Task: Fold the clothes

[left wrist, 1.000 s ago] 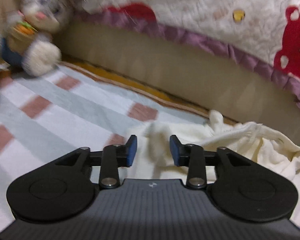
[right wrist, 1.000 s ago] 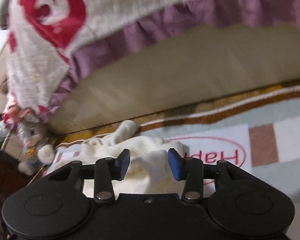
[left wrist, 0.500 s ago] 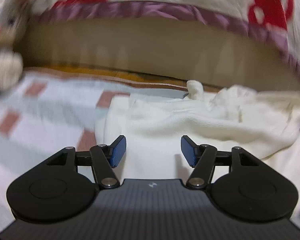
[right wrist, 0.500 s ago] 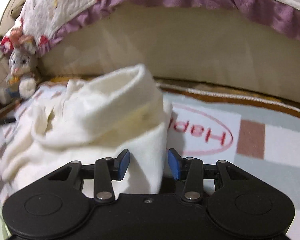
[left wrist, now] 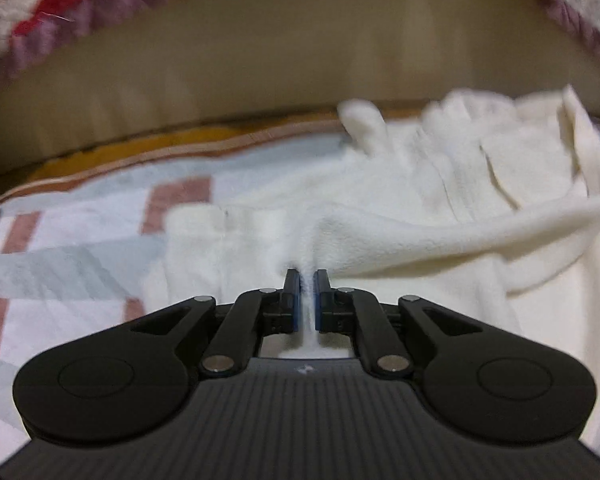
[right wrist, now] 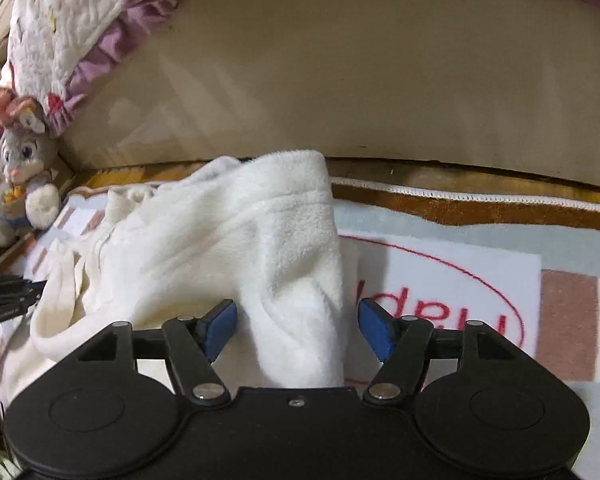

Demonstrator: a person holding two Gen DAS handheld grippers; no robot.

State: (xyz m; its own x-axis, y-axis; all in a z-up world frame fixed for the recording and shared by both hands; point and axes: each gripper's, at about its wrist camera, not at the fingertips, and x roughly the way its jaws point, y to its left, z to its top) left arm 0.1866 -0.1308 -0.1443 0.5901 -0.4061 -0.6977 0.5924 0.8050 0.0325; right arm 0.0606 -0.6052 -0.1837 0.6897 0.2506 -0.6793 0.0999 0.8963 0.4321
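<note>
While the cream fleece garment [left wrist: 440, 216] lies crumpled on the patterned mat [left wrist: 72, 264] just in front of the beige bed base [left wrist: 300, 80], only a thin pinch of it is held by the left gripper [left wrist: 308, 296], whose jaws are drawn almost together on a narrow ridge of fleece. So small a bite could be lost if the cloth is lifted or dragged, since fleece is thick and springy and the weight of the rest would pull against that 1 fold.

In the right wrist view a raised hump of the same garment stands between the pads of the right gripper [right wrist: 298, 326], yet neither pad is seen pressing on it; the jaws are opening and stand wide. If the left side is raised while nothing is held on the right, the garment is likely to be hauled lopsided and bunched further rather than spread.

More than 1 layer may also be caught when the right jaws are closed on that hump, which would leave the fold crooked. A grey plush rabbit [right wrist: 24, 184] sits at the far left edge of the mat, well apart from the cloth, and is judged unlikely to interfere.
</note>
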